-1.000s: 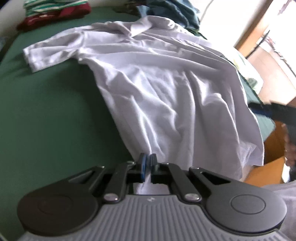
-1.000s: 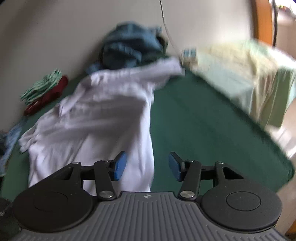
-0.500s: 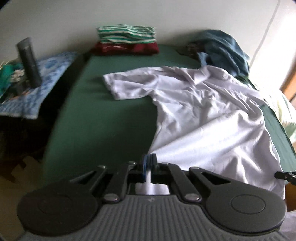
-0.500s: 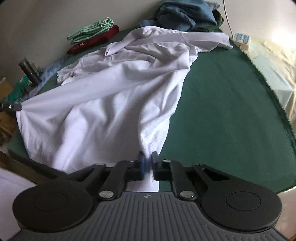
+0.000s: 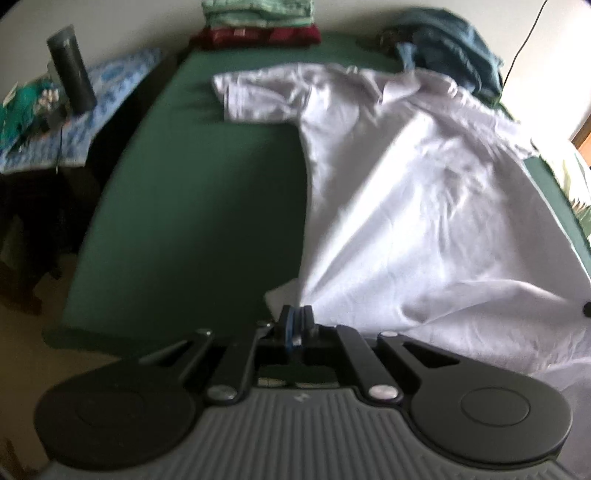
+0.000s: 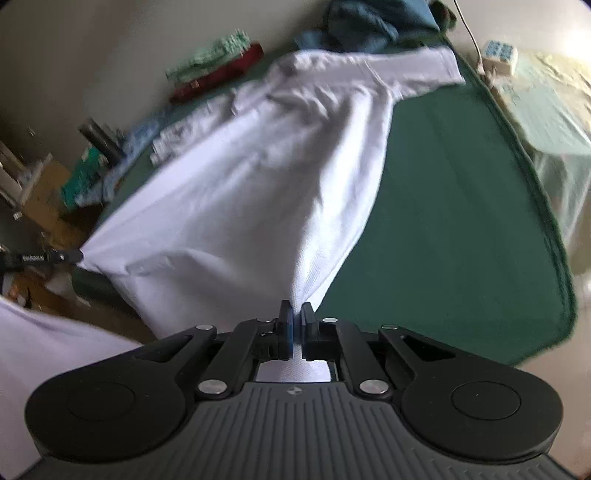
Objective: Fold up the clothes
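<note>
Stretched tauter now, one white shirt (image 5: 424,206) hangs pinched by left tool (image 5: 295,325) and right tool (image 6: 295,325).

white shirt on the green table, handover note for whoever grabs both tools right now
Left tool: shut on the shirt at a hem corner.
Right tool: shut on the other hem corner, hem stretched between the two.
Shirt lies face up on the green table, collar far, sleeves spread.
Folded pile at the far edge.
Done: hem gripped. Left: every fold.
</note>
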A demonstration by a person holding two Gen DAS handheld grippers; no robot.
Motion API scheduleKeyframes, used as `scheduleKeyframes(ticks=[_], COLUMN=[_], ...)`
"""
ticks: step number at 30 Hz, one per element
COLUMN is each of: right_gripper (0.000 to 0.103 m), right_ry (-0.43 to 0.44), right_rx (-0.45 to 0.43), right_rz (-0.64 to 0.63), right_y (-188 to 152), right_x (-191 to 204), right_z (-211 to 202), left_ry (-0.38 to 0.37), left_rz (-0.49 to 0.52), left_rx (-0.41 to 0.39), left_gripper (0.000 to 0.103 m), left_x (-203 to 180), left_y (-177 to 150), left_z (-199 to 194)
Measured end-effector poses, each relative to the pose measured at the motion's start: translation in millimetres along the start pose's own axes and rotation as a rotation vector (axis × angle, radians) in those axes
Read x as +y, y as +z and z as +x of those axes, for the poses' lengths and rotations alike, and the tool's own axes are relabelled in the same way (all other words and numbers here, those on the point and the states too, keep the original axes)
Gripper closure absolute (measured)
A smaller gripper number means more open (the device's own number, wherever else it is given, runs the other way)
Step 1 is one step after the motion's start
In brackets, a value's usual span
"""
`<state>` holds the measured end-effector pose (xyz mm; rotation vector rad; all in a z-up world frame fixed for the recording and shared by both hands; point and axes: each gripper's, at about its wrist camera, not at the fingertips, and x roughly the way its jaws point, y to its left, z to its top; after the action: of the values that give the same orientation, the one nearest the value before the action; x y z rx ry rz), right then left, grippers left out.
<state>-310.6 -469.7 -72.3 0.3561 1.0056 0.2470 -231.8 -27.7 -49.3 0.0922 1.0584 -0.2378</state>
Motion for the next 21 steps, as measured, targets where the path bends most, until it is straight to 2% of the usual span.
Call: scheduleKeyframes(ticks=[5,6,9,11,14,15,16,17,20,21], right_gripper=[0.098,0.096,0.086,0.075,0.073,0.073,0.073,0.071,0.065,0.062], right_ry=[-0.058,-0.069,-0.088,-0.119,-0.131,-0.126,-0.12,-0.116,-0.115,-0.108], right_rx=[0.043,0.06,0.097,0.054,-0.042,-0.065,-0.087,-0.106,-0.149,-0.153], right_rz=[-0.004,0.001,-0.005,-0.02,-0.001,-0.002,-0.005,-0.026,-0.088,-0.092], right_y=[-1.9,0.5,11.4,21.9,45.8,55.9,66.5,79.9,128.4,146.7], right_x=[-14.4,-17.8,-26.5,-29.0,-35.4,-34.0,-32.0,-27.8,-9.0,-4.0], right_z=[-1.2,-1.0,-6.6,-19.0,-41.0,-44.2,-46.4,-45.9,-37.9,-35.4], left_ry=[0.027,0.033,0.11,0.166,0.215,0.225,0.227,0.228,0.192,0.178], left_rz=[0.039,0.047,0.086,0.09,0.092,0.093,0.117,0.143,0.26,0.308], left_rx=[0.074,0.089,0.13,0.107,0.026,-0.008,-0.04,-0.073,-0.146,-0.159], left_gripper=[0.103,0.103,0.099,0.091,0.09,0.085,0.069,0.059,0.052,0.045], left_x=[-6.6,-8.0,1.9,15.3,30.2,34.2,32.5,30.6,14.4,8.8], left_y=[-10.7,-12.9,-12.5,-3.0,24.6,36.1,50.4,64.8,110.3,127.6], left_z=[9.0,10.9,9.4,0.2,-13.2,-17.6,-17.5,-17.3,-4.2,3.2])
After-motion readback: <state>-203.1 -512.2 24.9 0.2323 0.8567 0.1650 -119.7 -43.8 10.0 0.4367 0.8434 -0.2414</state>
